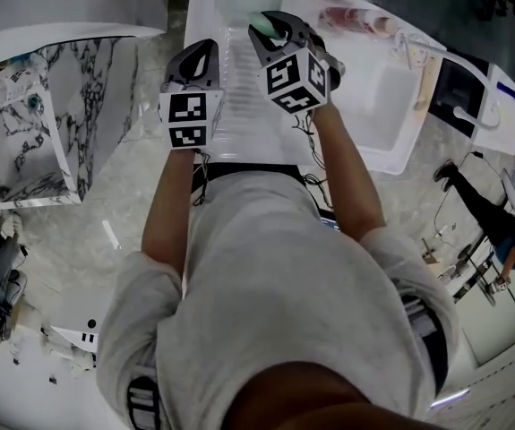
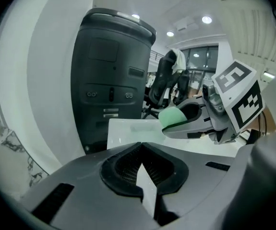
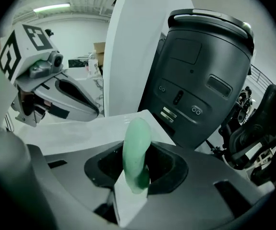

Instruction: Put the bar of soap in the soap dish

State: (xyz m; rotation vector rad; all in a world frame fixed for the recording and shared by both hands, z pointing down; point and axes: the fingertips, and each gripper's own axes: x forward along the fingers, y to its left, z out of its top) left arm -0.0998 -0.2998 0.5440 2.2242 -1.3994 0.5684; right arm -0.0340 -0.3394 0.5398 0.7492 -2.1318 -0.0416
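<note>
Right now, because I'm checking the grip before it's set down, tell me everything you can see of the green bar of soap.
The bar of soap is pale mint green, smooth and matte, with rounded edges. It stands edge-on between the jaws of the right hand-held gripper, which press on its lower part, and its rounded top sticks out past them. In the head view it hangs above the white ribbed drainboard, with nothing else seen touching it.

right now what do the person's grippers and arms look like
The left gripper and right gripper both have smooth grey shell-shaped jaws lined with black ribbed pads. Each carries a white cube printed with black square markers. Thin black cables trail back from them. The person wears a light grey short-sleeved shirt.
</note>
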